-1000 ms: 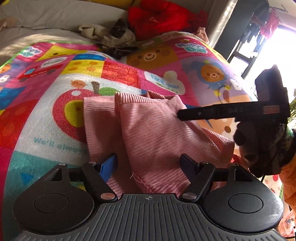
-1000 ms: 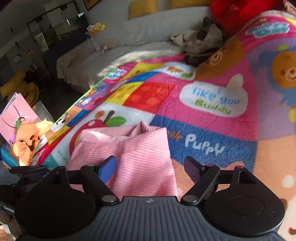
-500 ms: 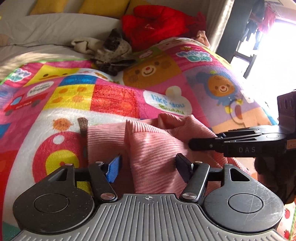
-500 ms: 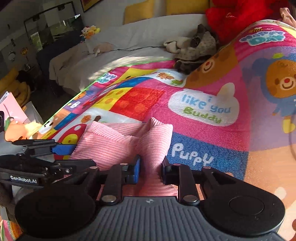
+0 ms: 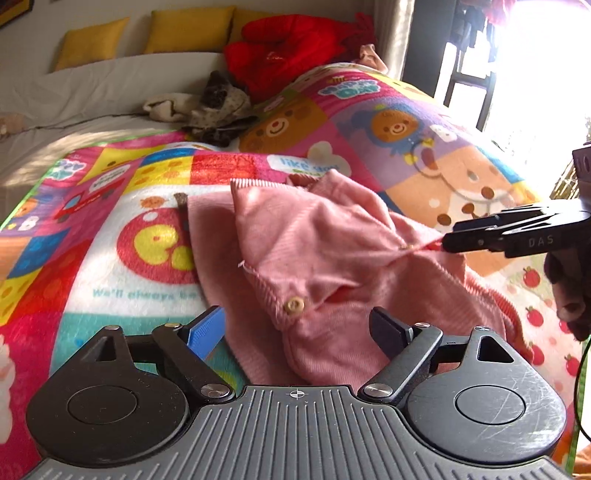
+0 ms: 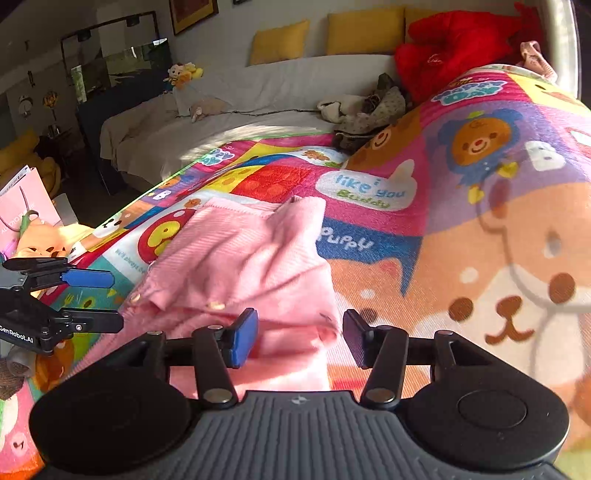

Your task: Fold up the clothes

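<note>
- Two handheld grippers are working over one pink ribbed garment [image 5: 325, 258], which is lying bunched and partly folded on a cartoon-print blanket [image 5: 399, 122], over the apple and "Puppy" panels.
- Left gripper [image 5: 297, 328] is opening, jaws standing wide. Pink cloth is sitting in the gap between them, but neither the blue pad nor the black one is pressing on it, so it is holding nothing.
- Right gripper [image 6: 300, 339] is also opening, jaws about halfway apart. A folded edge of the garment is lying between them; the pads are showing a gap on both sides, so no grip there.
- From the left wrist view, the right gripper's tips are sitting right at a garment seam; whether they are touching the cloth I cannot tell.
- A wooden button [image 5: 293, 305] on the garment's ribbed placket is facing up, just ahead of the left jaws.
- One gloved hand [image 5: 570, 291] is showing at the right edge under the right gripper.
- Behind the blanket: a crumpled grey-beige cloth pile [image 5: 207, 107], a red plush item [image 5: 291, 51], and yellow cushions [image 5: 188, 27] along a white sofa back.
</note>
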Available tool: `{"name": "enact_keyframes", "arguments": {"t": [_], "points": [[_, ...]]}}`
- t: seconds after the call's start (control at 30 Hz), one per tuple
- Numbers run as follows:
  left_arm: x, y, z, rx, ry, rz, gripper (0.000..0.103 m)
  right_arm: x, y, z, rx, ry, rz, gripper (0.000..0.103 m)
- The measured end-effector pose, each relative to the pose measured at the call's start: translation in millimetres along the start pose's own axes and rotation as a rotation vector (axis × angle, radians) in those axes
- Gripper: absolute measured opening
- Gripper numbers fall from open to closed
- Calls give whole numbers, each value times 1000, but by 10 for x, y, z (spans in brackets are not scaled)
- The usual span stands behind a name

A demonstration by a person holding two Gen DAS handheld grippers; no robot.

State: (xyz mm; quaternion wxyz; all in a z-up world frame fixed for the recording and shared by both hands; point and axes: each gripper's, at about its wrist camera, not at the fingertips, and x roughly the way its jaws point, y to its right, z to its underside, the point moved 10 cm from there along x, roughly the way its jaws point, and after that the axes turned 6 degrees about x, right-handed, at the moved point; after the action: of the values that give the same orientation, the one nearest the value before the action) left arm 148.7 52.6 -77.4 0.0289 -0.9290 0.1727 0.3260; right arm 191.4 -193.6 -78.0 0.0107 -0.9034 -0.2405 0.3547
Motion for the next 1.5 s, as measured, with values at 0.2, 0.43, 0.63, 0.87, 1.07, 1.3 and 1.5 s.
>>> {"name": "enact_keyframes", "arguments": {"t": [0.2,0.43,0.63,0.87,1.07,1.3,1.5], "points": [[-55,-3,254,25,-43,-39,91,-416,-46,401,-108,-3,12,61],[-159,24,205,49,-28,-61,92,-412,-335,862,-229,-92,3,63],[-238,54,9,84,15,-73,94,-728,-428,465,-193,2,-63,63],[-178,81,-167,73,39,-43,94,-305,-803,711,-228,-104,-152,63],[-4,80,-650,16,112,15,94,-129,-1030,848,-339,-149,-171,67],[590,240,-752,47,42,14,92,-365,-944,585,-347,-105,-190,67],[740,165,-608,35,-3,18,91,-473,-816,267,-250,-29,-193,67]]}}
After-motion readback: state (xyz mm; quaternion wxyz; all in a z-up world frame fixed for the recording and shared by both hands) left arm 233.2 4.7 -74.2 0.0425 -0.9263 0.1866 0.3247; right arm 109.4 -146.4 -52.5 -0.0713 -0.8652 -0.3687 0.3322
